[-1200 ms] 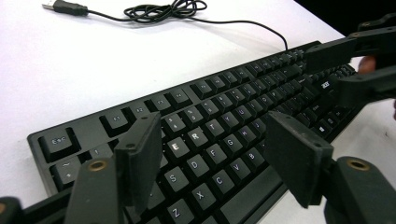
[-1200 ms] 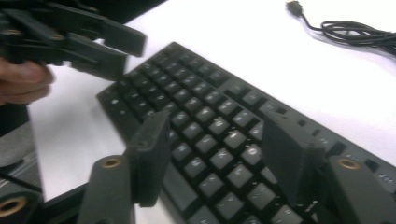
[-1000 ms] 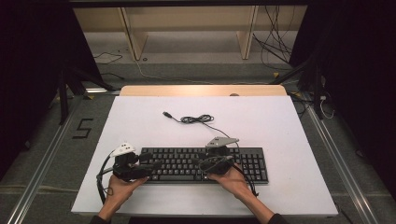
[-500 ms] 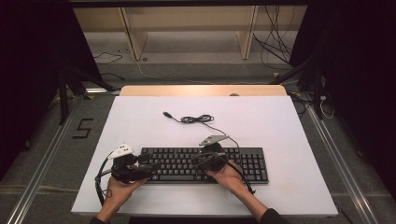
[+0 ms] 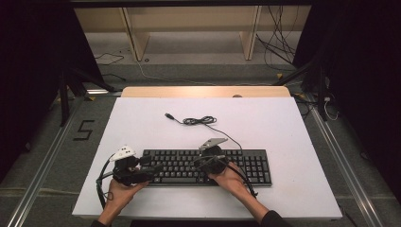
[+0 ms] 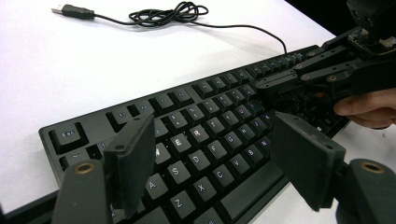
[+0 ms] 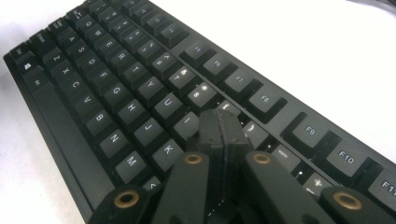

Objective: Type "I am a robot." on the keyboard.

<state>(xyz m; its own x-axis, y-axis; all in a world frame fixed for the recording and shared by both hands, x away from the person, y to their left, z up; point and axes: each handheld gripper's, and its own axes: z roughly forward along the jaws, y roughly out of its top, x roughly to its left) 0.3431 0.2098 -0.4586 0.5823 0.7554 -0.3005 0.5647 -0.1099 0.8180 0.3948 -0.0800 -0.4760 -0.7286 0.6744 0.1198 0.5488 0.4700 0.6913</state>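
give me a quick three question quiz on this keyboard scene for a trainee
1. True or false: the right hand-held gripper has its jaws closed together above the keyboard.
2. Multiple choice: where does the USB plug of the keyboard's cable lie? A) plugged into a socket B) loose on the white table, beyond the keyboard C) under the keyboard
3. Fill in: the left hand-held gripper has its jaws ____ over the keyboard's letter keys.

Key
1. True; the jaws meet near the I and K keys.
2. B
3. open; they stand wide apart, with the letter keys visible between them.
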